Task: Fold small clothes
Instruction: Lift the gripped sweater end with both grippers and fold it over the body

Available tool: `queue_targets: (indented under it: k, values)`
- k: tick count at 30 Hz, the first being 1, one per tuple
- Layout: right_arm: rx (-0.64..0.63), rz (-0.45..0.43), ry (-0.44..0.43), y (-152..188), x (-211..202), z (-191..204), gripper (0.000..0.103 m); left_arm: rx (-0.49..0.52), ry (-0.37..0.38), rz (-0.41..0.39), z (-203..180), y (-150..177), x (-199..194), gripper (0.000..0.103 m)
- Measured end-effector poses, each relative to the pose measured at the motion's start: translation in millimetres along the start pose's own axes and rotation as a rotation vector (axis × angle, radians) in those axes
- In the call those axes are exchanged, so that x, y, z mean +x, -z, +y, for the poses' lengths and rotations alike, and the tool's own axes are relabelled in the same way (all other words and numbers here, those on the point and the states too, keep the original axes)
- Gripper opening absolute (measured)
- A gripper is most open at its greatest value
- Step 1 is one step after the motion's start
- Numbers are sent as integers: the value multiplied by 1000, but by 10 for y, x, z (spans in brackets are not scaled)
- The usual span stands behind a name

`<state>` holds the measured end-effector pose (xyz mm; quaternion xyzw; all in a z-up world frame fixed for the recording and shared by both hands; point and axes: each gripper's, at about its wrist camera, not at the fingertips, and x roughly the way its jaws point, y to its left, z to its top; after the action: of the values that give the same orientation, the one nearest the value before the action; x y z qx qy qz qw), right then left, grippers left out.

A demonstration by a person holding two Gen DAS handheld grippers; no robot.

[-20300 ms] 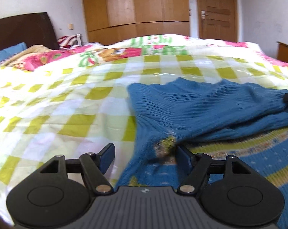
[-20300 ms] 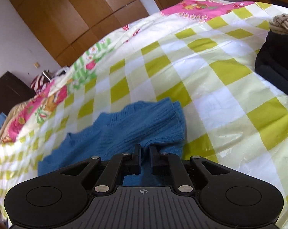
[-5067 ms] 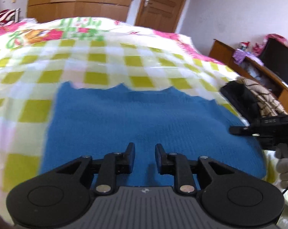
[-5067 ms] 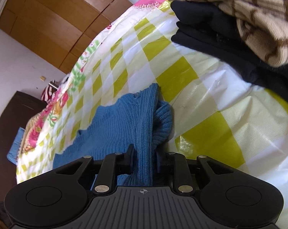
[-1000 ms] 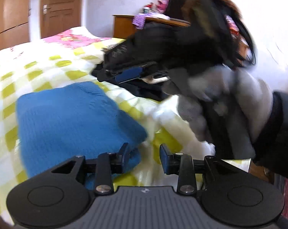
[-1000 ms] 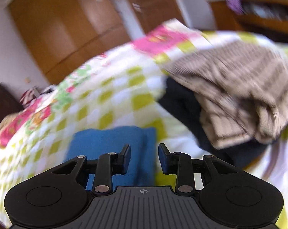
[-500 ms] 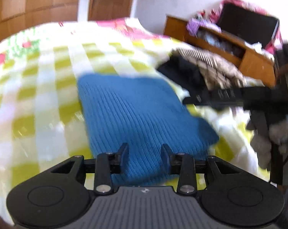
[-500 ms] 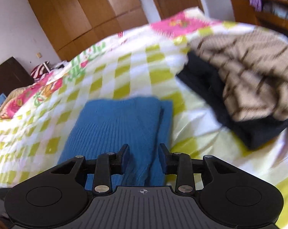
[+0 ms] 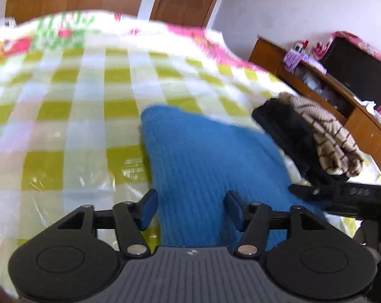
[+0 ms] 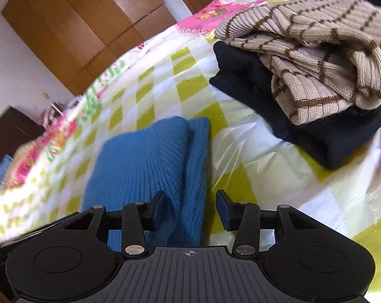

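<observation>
A: Start on the left. What is the left tool (image 9: 190, 208) doing?

B: Its jaws are opening and nothing is pinched. It hangs over the near left part of the folded sweater (image 9: 208, 166), with one pad past the sweater's left edge, over the bed (image 9: 71, 116)

A: And the sweater itself?

B: Folded into a compact blue block, flat on the checked bedspread, with a pile (image 9: 306, 136) of folded clothes near its right side. They look just apart, not touching

A: The right tool (image 10: 189, 210)?

B: Jaws also opening, empty. It sits over the sweater's near right edge, where two layers show side by side

A: What could go wrong from here?

B: I think the fold could spring loose. That right edge is a thick double layer, and a tool dragging across it, or catching only the top layer, would peel it open. The shiny bedspread may also let the whole block slide if it is pushed. A sideways shove could knock it into the pile

A: What does one view give that the other lacks?

B: The left view shows the right tool (image 9: 342, 194) reaching in from the side, plus a cabinet (image 9: 342, 96) along the wall. The right view shows the doubled edge, the pile as a striped knit (image 10: 316, 50) on a dark garment (image 10: 291, 116), and a wardrobe (image 10: 76, 25)
</observation>
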<state>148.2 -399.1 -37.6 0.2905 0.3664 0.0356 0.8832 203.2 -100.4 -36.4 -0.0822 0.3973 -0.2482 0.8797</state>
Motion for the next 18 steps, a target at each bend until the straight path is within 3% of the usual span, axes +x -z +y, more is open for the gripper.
queue_targets:
  k: [2,4,8,11,18]
  values:
    - [-13,6,-7,19,48,27,43,-47,36,42,56,62,160,80]
    - [-65,39,41,54,184,130,46,-78,41,40,64,104,209,81]
    - [-63,75,10,53,257,206,42,-12,44,12,-29,108,127,68]
    - [-51,92,-5,66,287,266,35,-27,54,8,9,112,64,63]
    - [-89,152,-60,155,470,669,33,-32,-20,-29,339,123,-287,62]
